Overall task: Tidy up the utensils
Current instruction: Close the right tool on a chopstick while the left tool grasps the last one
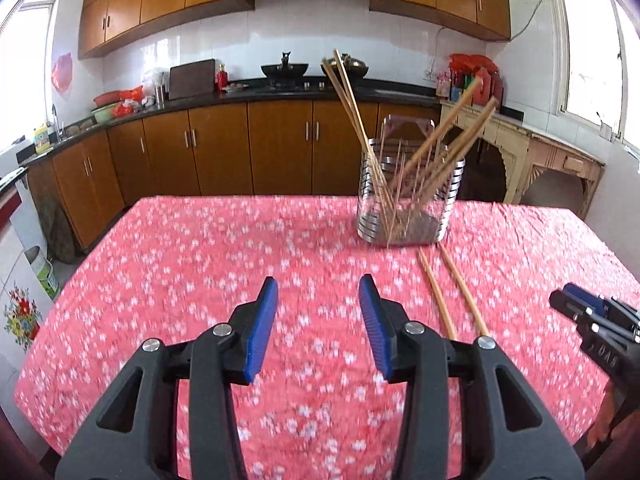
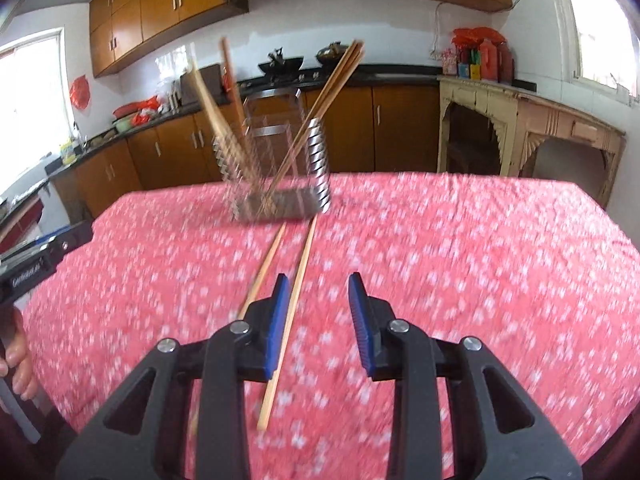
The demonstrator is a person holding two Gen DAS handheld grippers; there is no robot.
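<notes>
Two loose chopsticks (image 1: 452, 292) lie flat on the table (image 1: 180, 248), side by side and slightly splayed, far ends just in front of the wire holder (image 1: 408, 196). In the left wrist view they sit right of centre; in the right wrist view they run from the middle of the frame down toward the lower centre. Those two are what is left to tidy, I judge; the rest already stand in the holder, leaning out to both sides.

Left claw (image 1: 319, 328): jaws part open, nothing between them, only cloth showing in the gap. It points at bare table to the left of the pair, so I read it as standing by, not lined up for a pick.

Right claw (image 2: 316, 326): jaws narrower, part open, empty. One chopstick passes just under its left finger (image 2: 276, 324) and out into the gap lower in the frame; the other is hidden behind that finger's arm. I cannot tell whether the pad touches the wood. Placement suggests this claw takes the pick.

Holder stands upright at the far middle of the table, mouth open upward, within easy reach of either claw.

Both views are motion-blurred; fine contact is not readable.
</notes>
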